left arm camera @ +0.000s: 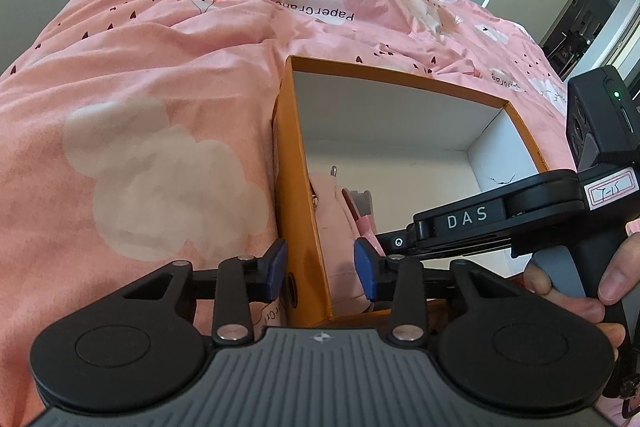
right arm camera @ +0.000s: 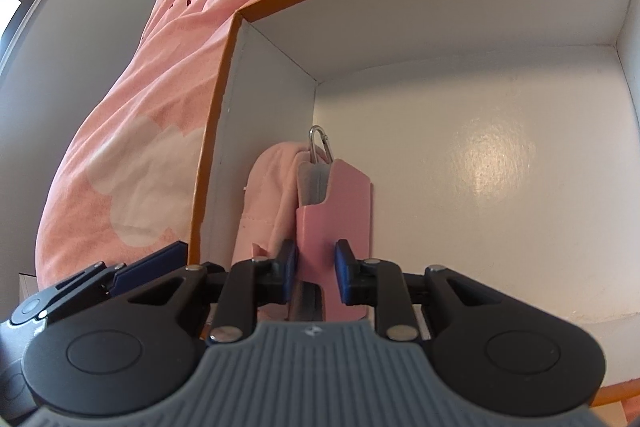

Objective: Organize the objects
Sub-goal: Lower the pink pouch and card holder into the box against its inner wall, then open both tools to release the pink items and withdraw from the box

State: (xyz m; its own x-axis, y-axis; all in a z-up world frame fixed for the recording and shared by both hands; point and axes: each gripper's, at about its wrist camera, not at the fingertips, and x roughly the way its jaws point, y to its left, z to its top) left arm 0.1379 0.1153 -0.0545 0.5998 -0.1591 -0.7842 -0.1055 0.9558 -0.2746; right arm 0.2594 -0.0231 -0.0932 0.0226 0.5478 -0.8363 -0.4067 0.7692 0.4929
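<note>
The step in hand looks like placing a pink pouch into the orange box that sits on the bed. The pouch stands against the box's left inner wall, just beside a folded pink cloth already inside, with a metal clip at its top end.

The right gripper reaches down into the box, its jaws narrow with the pouch between them. The left pad touches the pouch; a thin gap seems to show at the right pad, so I cannot tell if the grip is firm or letting go.

The left gripper straddles the box's left wall, jaws about half open, one pad outside and one inside, neither clearly pressing the cardboard.

The next move, as I judge it, calls for freeing the pouch without tipping it, then lifting the right gripper straight out while the left steadies the box.
</note>
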